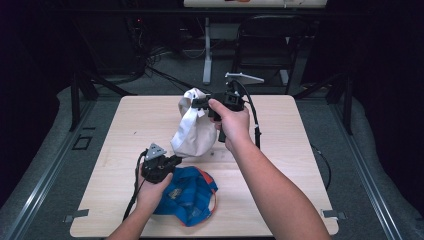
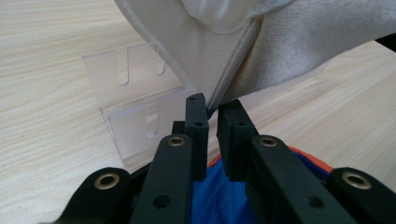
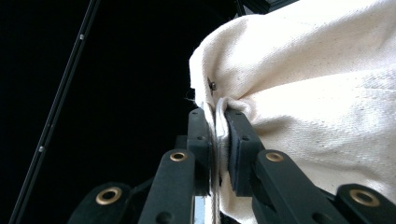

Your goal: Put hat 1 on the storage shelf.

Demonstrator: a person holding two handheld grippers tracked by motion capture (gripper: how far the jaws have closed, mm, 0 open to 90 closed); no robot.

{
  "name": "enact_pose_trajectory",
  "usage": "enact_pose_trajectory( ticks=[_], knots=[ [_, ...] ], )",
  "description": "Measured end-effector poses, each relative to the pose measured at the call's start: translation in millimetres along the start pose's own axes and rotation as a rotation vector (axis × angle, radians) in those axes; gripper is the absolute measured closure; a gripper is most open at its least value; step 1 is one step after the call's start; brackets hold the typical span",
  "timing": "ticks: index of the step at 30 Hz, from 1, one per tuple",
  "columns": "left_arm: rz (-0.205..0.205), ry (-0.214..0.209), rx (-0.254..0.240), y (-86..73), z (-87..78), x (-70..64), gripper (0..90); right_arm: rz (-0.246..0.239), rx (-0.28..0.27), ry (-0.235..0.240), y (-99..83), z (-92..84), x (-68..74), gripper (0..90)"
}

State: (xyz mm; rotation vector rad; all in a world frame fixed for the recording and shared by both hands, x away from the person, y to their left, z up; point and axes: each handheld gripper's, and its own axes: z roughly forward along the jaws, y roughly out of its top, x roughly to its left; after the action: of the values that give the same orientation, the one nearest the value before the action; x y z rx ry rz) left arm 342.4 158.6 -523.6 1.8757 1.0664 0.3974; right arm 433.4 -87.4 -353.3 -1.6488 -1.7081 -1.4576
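up front, the left gripper [image 1: 176,161] is nipping the cream cap's [image 1: 192,131] lower edge, jaws nearly shut, above the blue cap [image 1: 192,197] at six o'clock; the right gripper [image 1: 199,104] is clamping its top at twelve o'clock.

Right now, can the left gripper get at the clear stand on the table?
Probably not at once. The left gripper is shut on the white cap's rim, and the clear stand sits just left of its jaws, with bare table between. It must let go first.
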Motion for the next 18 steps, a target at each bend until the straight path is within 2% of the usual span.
enact_pose_trajectory(
  ticks=[16, 18],
  knots=[
    [-0.007, -0.013, 0.026, -5.3, 2.3, 6.3, 84.3, 0.009, 0.007, -0.023, -3.6, 5.1, -15.3, 81.6],
    [0.0, -0.015, 0.041, -5.4, 2.6, 6.5, 84.6, 0.005, 0.013, -0.027, -4.8, 6.6, -16.5, 81.6]
  ],
)
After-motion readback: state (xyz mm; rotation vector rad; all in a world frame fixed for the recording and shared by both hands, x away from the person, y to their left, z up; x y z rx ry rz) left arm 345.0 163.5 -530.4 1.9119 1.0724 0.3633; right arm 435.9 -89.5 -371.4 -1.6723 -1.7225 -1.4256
